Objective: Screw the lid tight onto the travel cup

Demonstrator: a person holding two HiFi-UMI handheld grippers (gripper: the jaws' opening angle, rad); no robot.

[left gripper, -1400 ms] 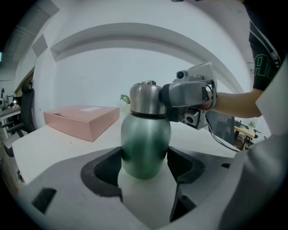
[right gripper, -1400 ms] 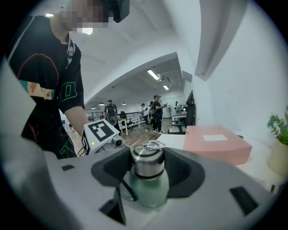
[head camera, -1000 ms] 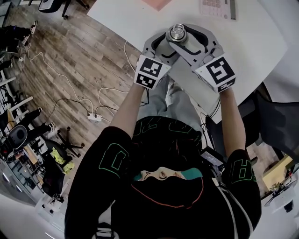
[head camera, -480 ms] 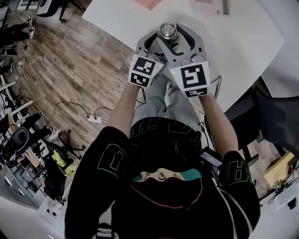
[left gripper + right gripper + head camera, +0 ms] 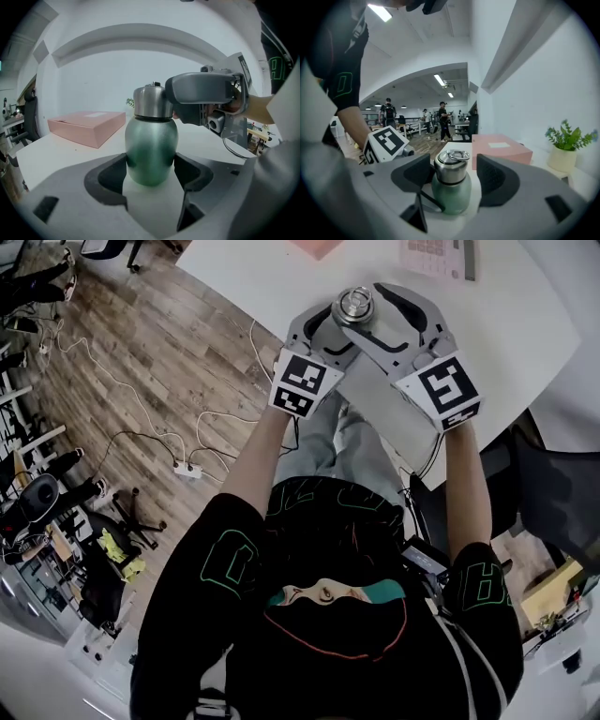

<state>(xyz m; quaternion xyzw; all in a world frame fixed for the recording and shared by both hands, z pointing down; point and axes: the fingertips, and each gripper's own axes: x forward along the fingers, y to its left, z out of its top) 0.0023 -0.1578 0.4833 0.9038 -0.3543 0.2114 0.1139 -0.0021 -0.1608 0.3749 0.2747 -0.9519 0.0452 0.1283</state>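
Clamping the green body of the travel cup (image 5: 151,145) from both sides, the left tongs (image 5: 151,169) hold it upright just above the white counter (image 5: 506,324), their dark pads pressed flat against its lower bulge. The right tongs (image 5: 453,174) reach in from the other side at the height of the steel lid (image 5: 150,101); their jaws have just been opening, and the lid stands between them unpinched, with a clear gap to the pad on the right of that view and the other pad close beside it. The lid sits on the cup's neck with its small ring handle lying on top. No brand or lettering can be read on the cup or the lid. The only bold print is the black-and-white square pattern on each marker cube, the left cube (image 5: 302,383) and the right cube (image 5: 439,390). Behind the cup a flat pink box (image 5: 89,125) lies on the counter with a pale label too small to read, and a potted plant (image 5: 567,145) stands by the wall. Compared with half a second ago, the right cube has swung out to the right and away from the left cube, which it then almost touched, back to about where it was a second ago. The cup remains in the same grip near the counter's edge.
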